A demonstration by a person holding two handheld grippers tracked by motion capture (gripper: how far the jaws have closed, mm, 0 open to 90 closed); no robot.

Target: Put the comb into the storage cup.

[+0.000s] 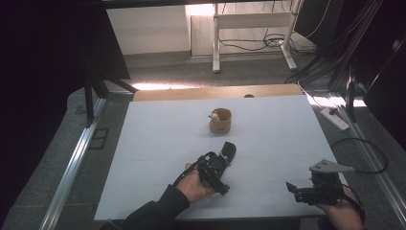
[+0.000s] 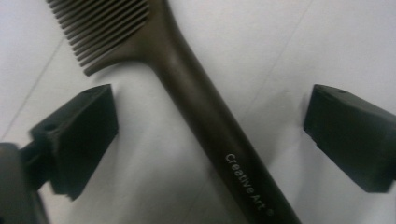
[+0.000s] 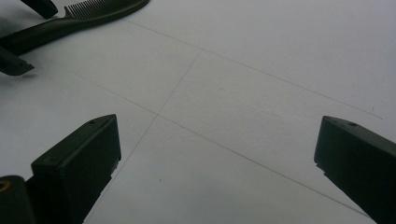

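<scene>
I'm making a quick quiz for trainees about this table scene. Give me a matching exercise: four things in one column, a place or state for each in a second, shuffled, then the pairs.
Things:
1. comb
2. wooden cup
3. left gripper
4. right gripper

Places or states:
A. stands upright far back on the white table
B. jaws open over bare table, near the right front edge
C. lies flat, handle between open jaws
D. jaws open astride the comb's handle

Pairs: 1-C, 2-A, 3-D, 4-B

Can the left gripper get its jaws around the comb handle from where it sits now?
Probably yes. The left gripper is open with the comb handle lying between the jaws on the bare white table, nothing touching it or in the way.
</scene>
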